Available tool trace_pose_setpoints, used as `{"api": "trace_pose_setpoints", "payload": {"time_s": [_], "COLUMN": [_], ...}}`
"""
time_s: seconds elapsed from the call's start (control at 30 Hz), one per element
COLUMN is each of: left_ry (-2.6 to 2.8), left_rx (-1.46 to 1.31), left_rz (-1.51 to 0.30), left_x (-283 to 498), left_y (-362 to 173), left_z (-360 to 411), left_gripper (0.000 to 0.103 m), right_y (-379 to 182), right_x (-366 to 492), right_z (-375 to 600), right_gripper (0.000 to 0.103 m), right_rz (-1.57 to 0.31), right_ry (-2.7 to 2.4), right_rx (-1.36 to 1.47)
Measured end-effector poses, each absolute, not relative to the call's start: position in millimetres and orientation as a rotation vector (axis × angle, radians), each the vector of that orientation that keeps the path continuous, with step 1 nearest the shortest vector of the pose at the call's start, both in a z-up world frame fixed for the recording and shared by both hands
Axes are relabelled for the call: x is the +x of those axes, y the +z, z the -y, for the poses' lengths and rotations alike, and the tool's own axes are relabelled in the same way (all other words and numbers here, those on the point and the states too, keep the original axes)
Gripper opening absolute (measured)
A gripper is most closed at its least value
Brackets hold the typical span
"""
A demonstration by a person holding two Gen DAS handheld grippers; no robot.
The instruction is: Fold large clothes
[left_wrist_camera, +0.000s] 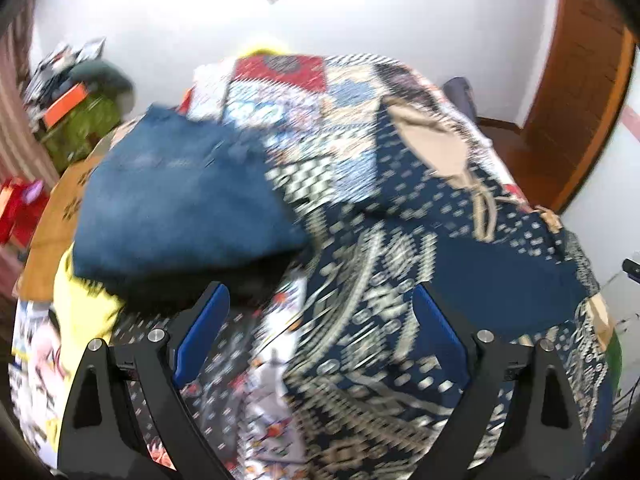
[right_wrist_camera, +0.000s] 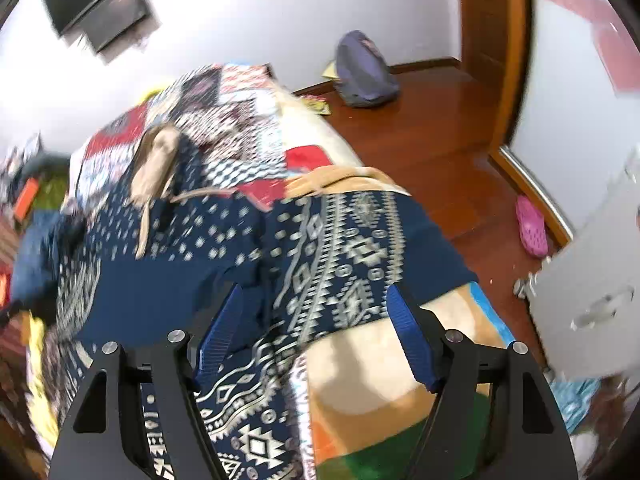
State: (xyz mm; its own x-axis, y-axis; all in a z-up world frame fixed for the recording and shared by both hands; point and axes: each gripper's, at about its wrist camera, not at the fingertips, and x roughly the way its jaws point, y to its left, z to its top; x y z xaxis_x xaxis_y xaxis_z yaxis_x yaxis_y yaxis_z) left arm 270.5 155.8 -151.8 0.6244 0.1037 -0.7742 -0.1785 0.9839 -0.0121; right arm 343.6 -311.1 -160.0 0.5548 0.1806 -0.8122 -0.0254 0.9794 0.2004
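A large navy garment with white tribal patterns (left_wrist_camera: 392, 280) lies spread over a bed; it also fills the right wrist view (right_wrist_camera: 328, 256). It has a tan lining and drawstring near its top (left_wrist_camera: 436, 148) (right_wrist_camera: 154, 168). A folded pair of blue jeans (left_wrist_camera: 176, 204) lies on the bed to its left. My left gripper (left_wrist_camera: 320, 300) is open and empty just above the patterned cloth. My right gripper (right_wrist_camera: 316, 304) is open and empty over the garment's lower edge.
A patchwork bedspread (left_wrist_camera: 288, 92) covers the bed. Yellow cloth (left_wrist_camera: 80, 304) lies at the left edge. A cluttered shelf (left_wrist_camera: 72, 92) stands far left. Right of the bed are wooden floor (right_wrist_camera: 432, 128), a grey backpack (right_wrist_camera: 364, 72), a pink clog (right_wrist_camera: 530, 228) and a grey drawer unit (right_wrist_camera: 592, 288).
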Motion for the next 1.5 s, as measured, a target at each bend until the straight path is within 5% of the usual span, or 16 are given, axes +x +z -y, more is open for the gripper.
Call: {"api": "trace_pose_setpoints", "payload": {"time_s": [0.73, 0.83, 0.9, 0.97, 1.5], "left_ry": [-0.003, 0.011, 0.021, 0.028, 0.034], "left_rx": [-0.054, -0.070, -0.081, -0.094, -0.057], "left_rz": [-1.021, -1.031, -1.030, -1.025, -0.908], "left_x": [347.0, 347.1, 345.9, 343.0, 300.6], "left_y": [-226.8, -231.1, -231.4, -229.6, -175.7], "left_z": [-85.1, -90.4, -94.5, -98.2, -103.2], "left_gripper": [0.093, 0.093, 0.093, 0.093, 0.093], "right_y": [-282.4, -284.3, -281.9, -276.0, -102.5], "right_x": [419.7, 426.9, 427.7, 427.1, 377.3], "right_z": [413.8, 416.0, 416.6, 415.7, 274.0], "right_gripper": [0.071, 0.053, 0.022, 0.008, 0.006], "right_rz": [-1.131, -1.101, -1.083, -1.071, -0.767], "right_ry": [-0.055, -0.095, -0.124, -0.139, 0.264], "right_rx": [0.649, 0.653, 0.653, 0.639, 0.270]}}
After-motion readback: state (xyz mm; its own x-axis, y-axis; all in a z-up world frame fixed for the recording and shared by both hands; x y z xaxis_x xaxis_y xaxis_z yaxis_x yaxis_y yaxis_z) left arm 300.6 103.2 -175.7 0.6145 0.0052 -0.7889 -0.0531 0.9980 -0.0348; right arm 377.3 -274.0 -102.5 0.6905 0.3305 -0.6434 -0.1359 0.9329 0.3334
